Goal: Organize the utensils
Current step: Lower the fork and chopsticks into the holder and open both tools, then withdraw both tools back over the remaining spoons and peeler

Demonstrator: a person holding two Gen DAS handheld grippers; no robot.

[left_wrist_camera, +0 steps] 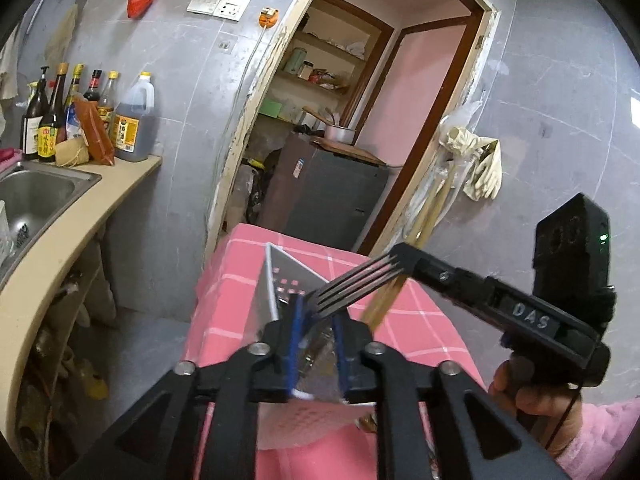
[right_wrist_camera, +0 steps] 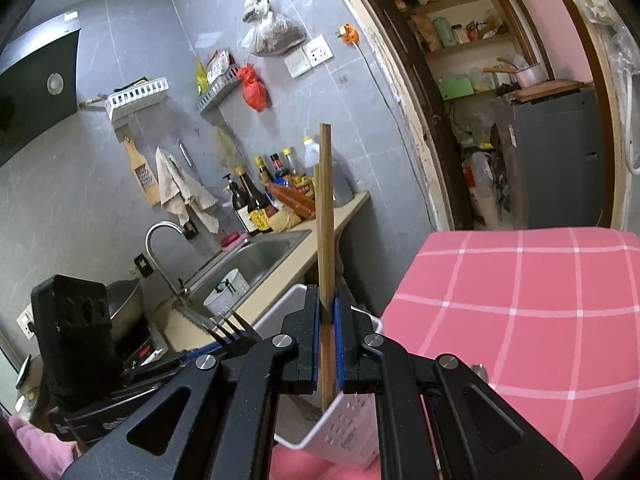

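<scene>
Chopsticks (right_wrist_camera: 325, 216): a brown wooden pair, upright, pinched between the blue pads of the right gripper (right_wrist_camera: 327, 344); lower ends reach down into the white perforated utensil holder (right_wrist_camera: 344, 436)
Right gripper fingers (right_wrist_camera: 314, 344): pressed nearly together, clamping the chopsticks on both sides
Right gripper seen from the left wrist: enters from the right of frame, a hand (left_wrist_camera: 532, 392) in a pink sleeve on its grip; chopsticks show blurred below its tip
Fork (left_wrist_camera: 352, 286): dark, four tines, lying across the left wrist view just above the left gripper (left_wrist_camera: 316, 344); whether the right gripper's tip touches it I cannot tell
Left gripper fingers (left_wrist_camera: 294, 344): spread a little, blue pads apart; holder wall shows through the gap, nothing pinched that I can make out
Utensil holder: white, perforated, standing on the pink checked cloth (right_wrist_camera: 520, 300) of the tabletop, right under both grippers
Fork tines from the right wrist (right_wrist_camera: 234, 326): poke up just left of the right gripper
Sink (right_wrist_camera: 256, 260): steel, set in the beige counter to the left, with a curved tap
Bottles (left_wrist_camera: 60, 116): a cluster of sauce bottles against the grey tiled wall beyond the sink
Doorway: behind the tabletop, leading to shelves and a dark cabinet
</scene>
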